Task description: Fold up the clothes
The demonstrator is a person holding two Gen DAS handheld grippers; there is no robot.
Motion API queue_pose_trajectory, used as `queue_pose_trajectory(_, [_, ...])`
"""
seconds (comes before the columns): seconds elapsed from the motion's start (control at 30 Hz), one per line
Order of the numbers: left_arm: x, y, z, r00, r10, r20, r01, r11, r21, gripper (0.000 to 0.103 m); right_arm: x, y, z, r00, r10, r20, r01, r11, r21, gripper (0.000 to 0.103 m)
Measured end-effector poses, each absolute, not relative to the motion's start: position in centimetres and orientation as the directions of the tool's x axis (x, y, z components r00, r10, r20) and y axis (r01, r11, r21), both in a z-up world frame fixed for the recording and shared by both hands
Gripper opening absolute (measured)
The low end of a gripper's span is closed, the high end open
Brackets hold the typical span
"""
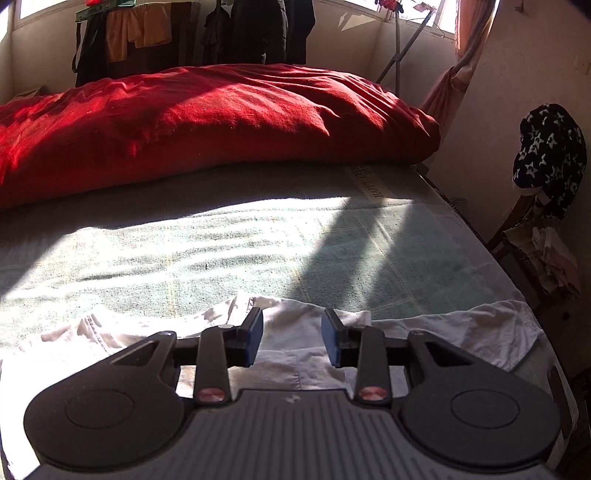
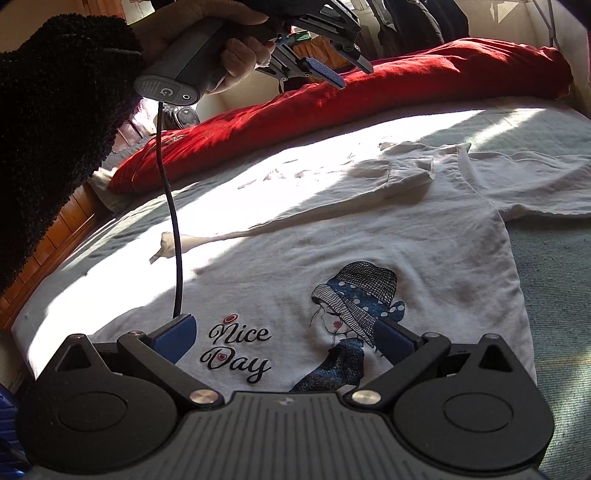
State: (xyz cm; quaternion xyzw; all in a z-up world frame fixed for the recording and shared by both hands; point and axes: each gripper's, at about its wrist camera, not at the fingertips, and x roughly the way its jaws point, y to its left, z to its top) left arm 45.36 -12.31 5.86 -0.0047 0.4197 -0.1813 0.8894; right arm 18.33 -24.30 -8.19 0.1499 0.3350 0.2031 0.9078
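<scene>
A white T-shirt (image 2: 332, 236) with a hat-girl print (image 2: 354, 295) and "Nice Day" lettering (image 2: 240, 347) lies flat on the bed. One sleeve (image 2: 391, 173) is folded inward over the chest and the other (image 2: 535, 184) sticks out to the right. My right gripper (image 2: 284, 321) stands wide open just above the printed front, with nothing between its fingers. A hand in a black fuzzy sleeve (image 2: 55, 110) holds my left gripper (image 2: 352, 75) in the air over the bed, jaws apart and empty. In the left wrist view the left gripper (image 1: 291, 312) hovers above the shirt's edge (image 1: 461, 332).
A bulky red duvet (image 1: 221, 118) lies across the far side of the bed's grey-green cover (image 1: 184, 251). A chair with a star-patterned cloth (image 1: 550, 155) stands beside the bed at the right. Clothes hang on a rack (image 1: 258, 29) at the back. A cable (image 2: 173, 221) dangles from the left gripper.
</scene>
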Motion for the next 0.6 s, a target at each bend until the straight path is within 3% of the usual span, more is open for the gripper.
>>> queue_pose_trajectory(0.23, [41.0, -3.4, 6.6, 0.640, -0.203, -0.741, 0.228, 0.971, -0.069, 0.053, 19.1, -25.5, -8.6, 0.700, 0.453, -0.552, -0.226, 0.874, 0.430, 0.103])
queue_pose_trajectory(0.43, [35.8, 5.0, 2.7, 0.632, -0.142, -0.762, 0.098, 0.990, -0.103, 0.055, 19.6, -25.2, -9.2, 0.695, 0.441, -0.567, -0.214, 0.881, 0.422, 0.103])
queue_pose_trajectory(0.6, [31.2, 8.6, -1.4, 0.644, -0.139, -0.752, 0.094, 0.990, -0.103, 0.055, 19.7, -24.4, -9.4, 0.710, 0.417, -0.567, -0.221, 0.897, 0.382, 0.103])
